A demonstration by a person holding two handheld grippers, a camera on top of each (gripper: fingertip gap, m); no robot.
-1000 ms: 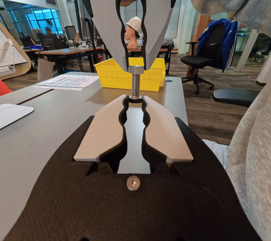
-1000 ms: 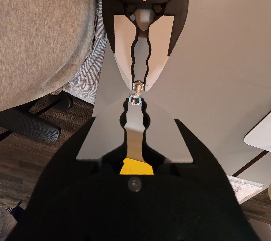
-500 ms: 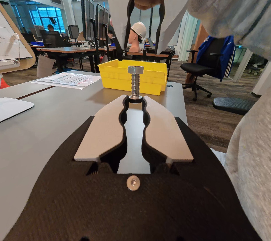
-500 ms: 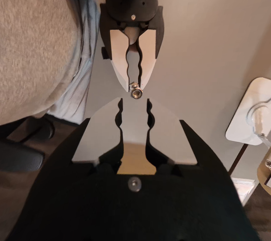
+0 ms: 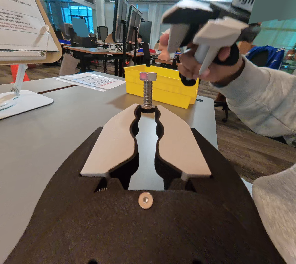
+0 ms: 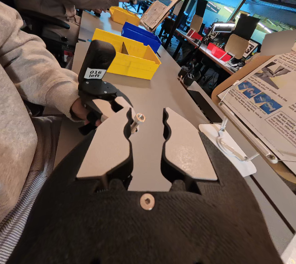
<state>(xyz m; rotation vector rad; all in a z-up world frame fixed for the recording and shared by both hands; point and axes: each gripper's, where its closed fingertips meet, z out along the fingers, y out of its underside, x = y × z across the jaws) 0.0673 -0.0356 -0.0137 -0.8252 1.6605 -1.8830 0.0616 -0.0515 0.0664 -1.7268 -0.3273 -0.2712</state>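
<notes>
Behind clamped bolt [image 5: 147,91]: yellow bin [image 5: 161,87], papers [image 5: 91,80], stand [image 5: 24,100].

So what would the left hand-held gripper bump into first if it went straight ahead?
Probably the yellow bin. It sits right beyond the bolt that the left hand-held gripper holds, though depth is unclear.

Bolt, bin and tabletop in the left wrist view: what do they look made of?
Bolt: bright metal, probably steel; shiny threads and a reflective hex head. Bin: yellow moulded plastic with an even, slightly glossy colour and stepped walls. Tabletop: smooth matte grey, likely laminate; the core is hidden.
</notes>
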